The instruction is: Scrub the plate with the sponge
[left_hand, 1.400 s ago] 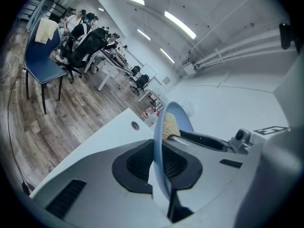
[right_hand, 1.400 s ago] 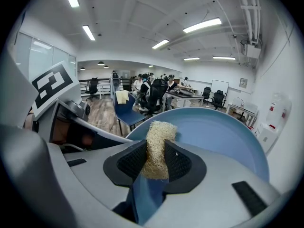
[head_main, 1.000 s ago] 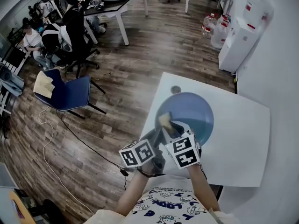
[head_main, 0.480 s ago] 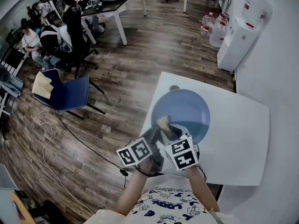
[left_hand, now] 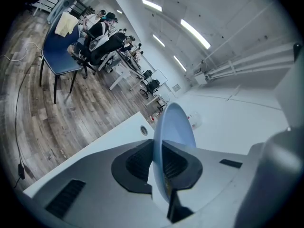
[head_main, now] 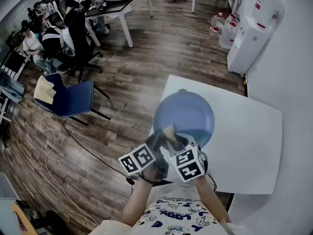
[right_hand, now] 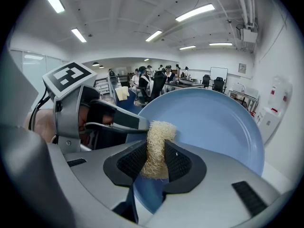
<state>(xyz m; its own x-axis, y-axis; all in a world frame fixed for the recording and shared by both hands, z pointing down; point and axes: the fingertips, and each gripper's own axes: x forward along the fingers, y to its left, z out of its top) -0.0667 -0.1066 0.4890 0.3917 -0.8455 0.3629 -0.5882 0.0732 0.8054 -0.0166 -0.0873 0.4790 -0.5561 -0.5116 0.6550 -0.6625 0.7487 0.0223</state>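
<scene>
Left gripper [left_hand: 158, 161] clamped on blue plate [head_main: 188, 112] rim, plate tilted up over white table [head_main: 249, 146] mid-frame, right gripper [right_hand: 155, 159] pinched tan sponge [right_hand: 155, 144] (fibrous) at the plate's face.

A blue chair [head_main: 73, 99] stands on wood-plank floor [head_main: 146, 62] near a white table [head_main: 249, 146].

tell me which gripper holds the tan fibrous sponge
The right gripper: its jaws pinch the tan fibrous sponge, whereas the left gripper clamps the round blue plate.
</scene>
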